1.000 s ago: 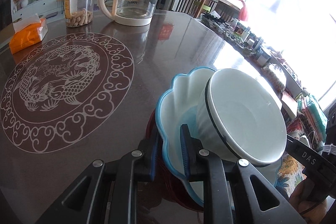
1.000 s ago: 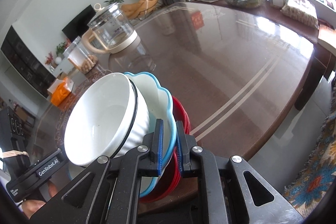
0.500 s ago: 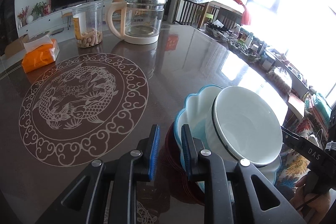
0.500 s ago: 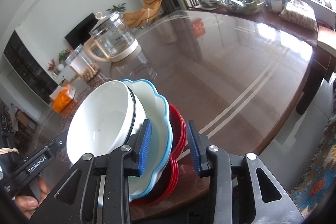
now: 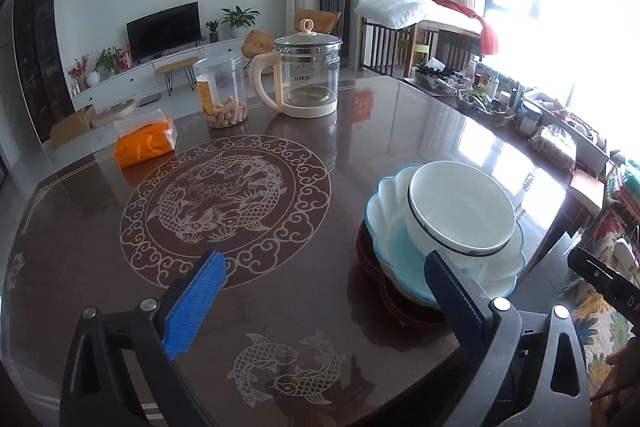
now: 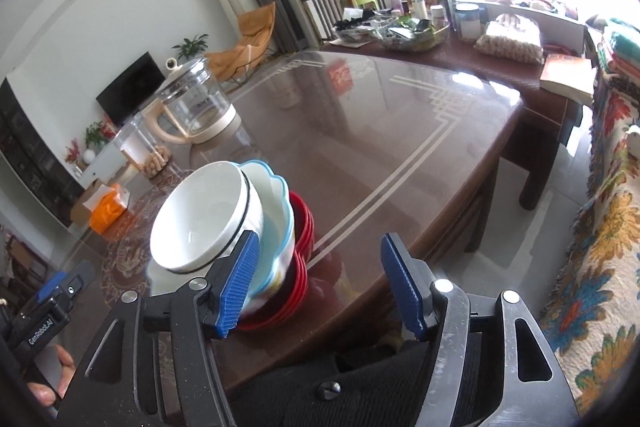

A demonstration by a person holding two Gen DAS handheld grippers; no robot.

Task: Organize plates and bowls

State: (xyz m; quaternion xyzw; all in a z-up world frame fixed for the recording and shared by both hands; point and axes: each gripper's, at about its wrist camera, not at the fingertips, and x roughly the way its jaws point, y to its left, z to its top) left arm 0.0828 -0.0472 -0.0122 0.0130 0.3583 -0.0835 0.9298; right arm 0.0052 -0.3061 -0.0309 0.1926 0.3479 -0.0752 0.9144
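A stack of dishes stands near the table's front edge. A white bowl with a dark rim [image 5: 460,209] [image 6: 204,215] sits in a blue-edged scalloped bowl [image 5: 390,247] [image 6: 276,223], on red plates [image 5: 368,259] [image 6: 300,227]. My left gripper [image 5: 320,291] is open and empty, drawn back to the left of the stack. My right gripper [image 6: 316,279] is open and empty, drawn back to the right of the stack, over the table edge.
A glass kettle [image 5: 306,75], a clear jar of nuts [image 5: 222,91] and an orange tissue pack [image 5: 146,141] stand at the far side of the dark table [image 5: 248,267]. A cluttered sideboard [image 6: 440,27] lies far right. A flowered sofa [image 6: 600,227] flanks the table.
Both grippers let go of the scalloped bowl's rim, opened wide and pulled back from the stack. The stack now rests on the table.
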